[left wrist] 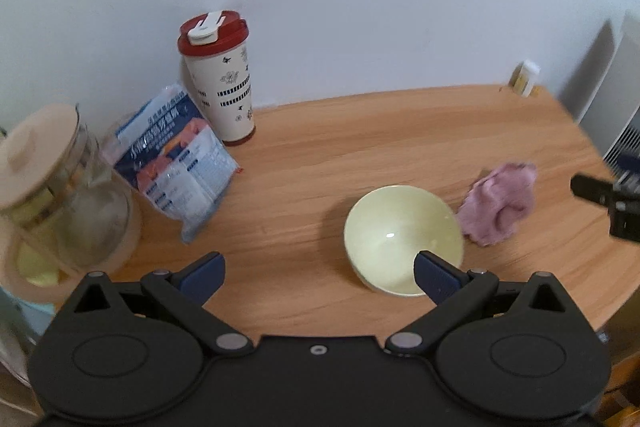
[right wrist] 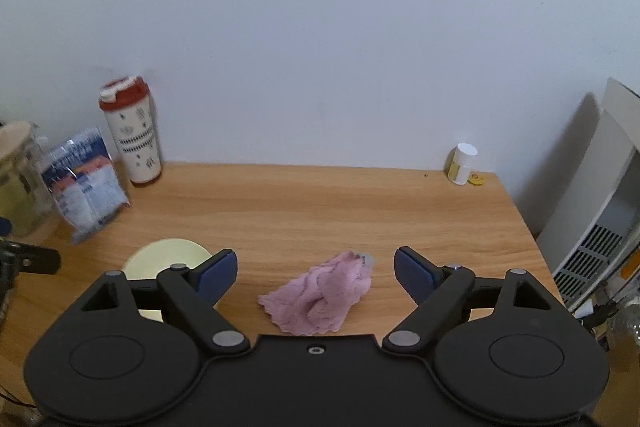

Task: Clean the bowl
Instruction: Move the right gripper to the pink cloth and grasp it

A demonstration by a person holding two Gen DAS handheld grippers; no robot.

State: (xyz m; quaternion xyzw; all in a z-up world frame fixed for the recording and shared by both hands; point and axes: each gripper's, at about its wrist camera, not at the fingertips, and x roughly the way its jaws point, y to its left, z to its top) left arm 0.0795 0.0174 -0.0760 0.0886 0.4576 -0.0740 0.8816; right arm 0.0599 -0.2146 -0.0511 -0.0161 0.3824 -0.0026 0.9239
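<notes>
Left wrist view: your left hand-held gripper [left wrist: 318, 273] is wide open and holds nothing. The pale bowl [left wrist: 402, 239] sits upright on the wooden table [left wrist: 320, 163], and the right fingertip [left wrist: 434, 277] overlaps its near rim. A pink cloth [left wrist: 498, 207] lies crumpled just beside the bowl, on its right. A tumbler [left wrist: 220, 79], a packet [left wrist: 176, 163] and a glass jar [left wrist: 60, 195] stand well apart at the left.

Right wrist view: your right hand-held gripper [right wrist: 314, 273] is also wide open and empty, with the cloth [right wrist: 320, 297] lying between its fingers. The bowl [right wrist: 168, 259] shows at the left, partly hidden.

The step in hand looks like taking up the cloth. Come straight down over its bunched middle and close on a thick fold, so it does not slip. Steady the bowl's rim with the left.
</notes>
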